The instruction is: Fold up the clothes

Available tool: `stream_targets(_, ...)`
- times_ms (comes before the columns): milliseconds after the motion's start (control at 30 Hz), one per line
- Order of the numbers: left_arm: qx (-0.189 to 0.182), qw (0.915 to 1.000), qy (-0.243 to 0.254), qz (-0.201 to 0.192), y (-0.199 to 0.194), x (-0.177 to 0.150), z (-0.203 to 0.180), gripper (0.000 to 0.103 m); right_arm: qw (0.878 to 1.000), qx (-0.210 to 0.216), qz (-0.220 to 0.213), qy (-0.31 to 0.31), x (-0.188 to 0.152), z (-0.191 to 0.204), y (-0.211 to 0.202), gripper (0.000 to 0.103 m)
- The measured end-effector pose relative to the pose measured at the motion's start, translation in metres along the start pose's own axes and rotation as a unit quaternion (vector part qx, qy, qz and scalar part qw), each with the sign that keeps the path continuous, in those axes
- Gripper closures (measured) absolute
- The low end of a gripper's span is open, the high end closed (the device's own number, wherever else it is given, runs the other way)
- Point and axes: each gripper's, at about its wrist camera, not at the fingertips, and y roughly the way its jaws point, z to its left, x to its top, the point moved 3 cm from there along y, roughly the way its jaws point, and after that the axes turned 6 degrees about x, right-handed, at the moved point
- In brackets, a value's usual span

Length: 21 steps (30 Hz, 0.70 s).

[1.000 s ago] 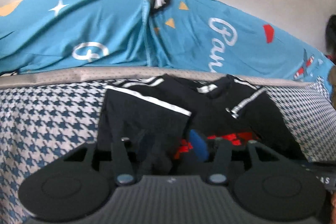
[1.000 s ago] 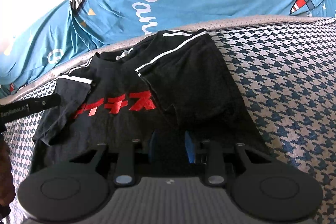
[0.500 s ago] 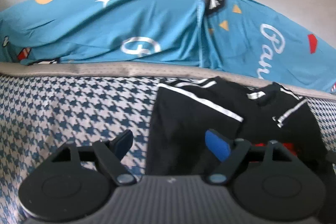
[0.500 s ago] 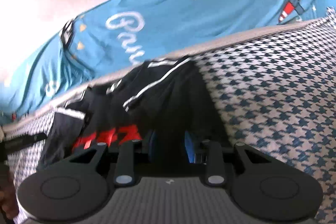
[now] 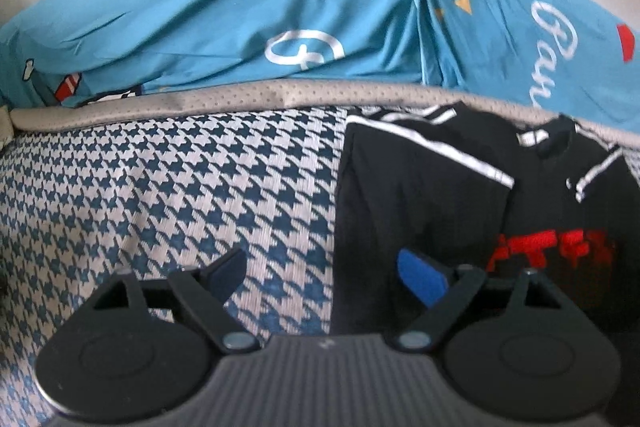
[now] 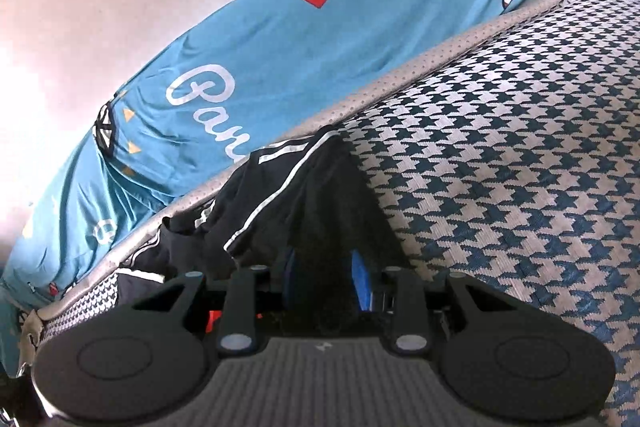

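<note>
While the right gripper (image 6: pixel 326 277) has its jaws clamped on a fold of the black T-shirt (image 6: pixel 320 195), the left gripper (image 5: pixel 320 271) has its jaws apart and opening, nothing between them, one blue pad over the shirt's left edge. That shirt, with white stripes and red lettering, lies on the houndstooth bed cover (image 5: pixel 180 187) near the teal printed quilt (image 5: pixel 280 19). To fold cleanly, I judge the right side should be carried over level and laid flush along the opposite edge, without dragging the layers beneath.
</note>
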Motion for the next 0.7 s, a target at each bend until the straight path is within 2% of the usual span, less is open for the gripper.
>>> stream_targets(200, 0.0, 0.9999, 0.01, 0.011, 0.001, -0.011, -0.003, 0.016, 1.0, 0.008, 0.028, 0.007, -0.008, -0.001, 0.01, 0.072)
stream_targets(333, 0.001, 0.9997, 0.011, 0.019, 0.002, -0.015, -0.004, 0.016, 0.998, -0.013, 0.055, -0.003, -0.016, -0.002, 0.019, 0.072)
stream_targets(700, 0.008, 0.9996, 0.004, 0.027, -0.001, -0.022, -0.001, 0.01, 0.991, -0.049, 0.068, -0.1, -0.032, 0.014, 0.017, 0.072)
